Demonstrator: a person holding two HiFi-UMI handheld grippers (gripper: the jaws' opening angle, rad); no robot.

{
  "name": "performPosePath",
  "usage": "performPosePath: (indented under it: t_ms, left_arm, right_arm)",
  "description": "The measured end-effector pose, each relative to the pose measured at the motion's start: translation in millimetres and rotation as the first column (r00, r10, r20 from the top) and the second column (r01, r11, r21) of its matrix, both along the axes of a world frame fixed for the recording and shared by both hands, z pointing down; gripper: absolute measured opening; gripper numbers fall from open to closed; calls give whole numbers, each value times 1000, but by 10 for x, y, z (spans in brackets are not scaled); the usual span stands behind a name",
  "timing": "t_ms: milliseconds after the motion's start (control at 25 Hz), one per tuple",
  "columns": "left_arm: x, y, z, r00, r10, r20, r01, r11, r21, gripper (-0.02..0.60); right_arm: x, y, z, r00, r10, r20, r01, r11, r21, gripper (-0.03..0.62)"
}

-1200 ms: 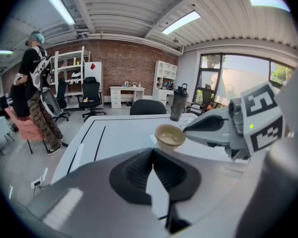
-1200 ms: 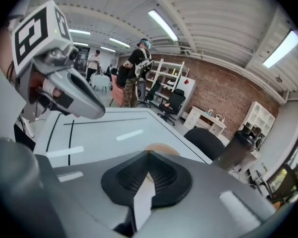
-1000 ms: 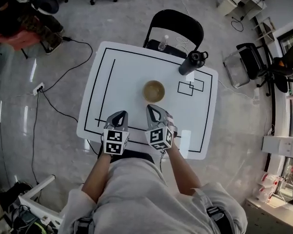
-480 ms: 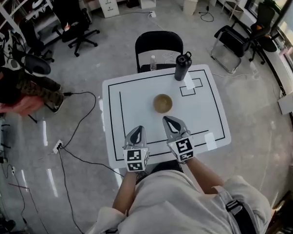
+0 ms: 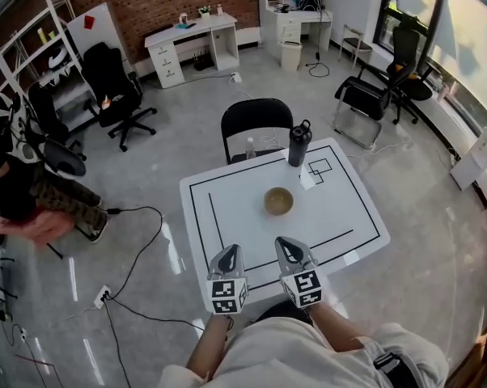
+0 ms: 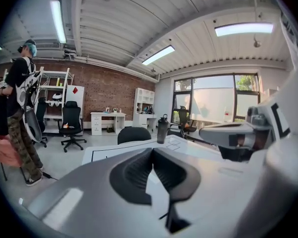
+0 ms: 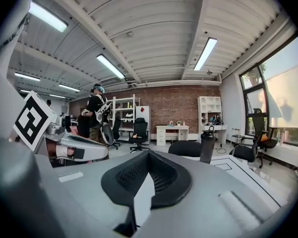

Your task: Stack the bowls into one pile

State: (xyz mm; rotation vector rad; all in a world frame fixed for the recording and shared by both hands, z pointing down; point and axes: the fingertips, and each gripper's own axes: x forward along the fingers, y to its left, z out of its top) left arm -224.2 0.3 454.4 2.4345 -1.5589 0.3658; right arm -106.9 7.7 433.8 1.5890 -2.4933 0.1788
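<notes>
A brownish bowl pile (image 5: 278,201) sits near the middle of the white table (image 5: 227,196); from above it looks like one stack. Both grippers hang over the table's near edge, well short of the bowls. My left gripper (image 5: 230,253) is shut and empty, and its closed tips (image 6: 153,150) point across the table. Beside it on the right, my right gripper (image 5: 285,246) is also shut with nothing held, jaws pressed together (image 7: 148,155). Neither gripper view shows the bowls. Each gripper view shows the other gripper: the right gripper (image 6: 238,138) and the left gripper (image 7: 74,148).
A dark bottle (image 5: 298,144) stands at the table's far edge by small marked rectangles (image 5: 318,169). A black chair (image 5: 256,124) is tucked behind the table. Cables (image 5: 138,249) run over the floor at left. A person (image 6: 20,113) stands by shelves at far left.
Both grippers have risen from the table's near edge and stayed shut. The head view has lifted, taking in much more of the room. The bowl pile has not moved.
</notes>
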Motion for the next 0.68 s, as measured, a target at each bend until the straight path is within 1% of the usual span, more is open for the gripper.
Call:
performPosePath:
  t_ms: [120,320,440,560,680]
  left_arm:
    - [-49,78,-80,999,42,-6,-42,999,11,3]
    - [-50,234,-150,996,81,-27,-80,996,32,3]
    - [-68,262,-69,996,84,-42,-83,996,21,3]
    - [-180,283,3,996,69,-54,-69,998,-1,3]
    - [-288,255,6,996,51,-70,-51,999,-6,3]
  right_arm:
    - [-116,128,-33,1000,26,5,-26,1000,3,-2]
    - [-221,275,-46,998,49,-38,-48,999,7,-2]
    - [-268,327,-27,998,42,-42,-42,999,3,-2]
    - [-357,385,-10,999,34,-36,-35,999,-4,-2]
    - [-418,404,-21,999,34,-42,-34,999,3,-2]
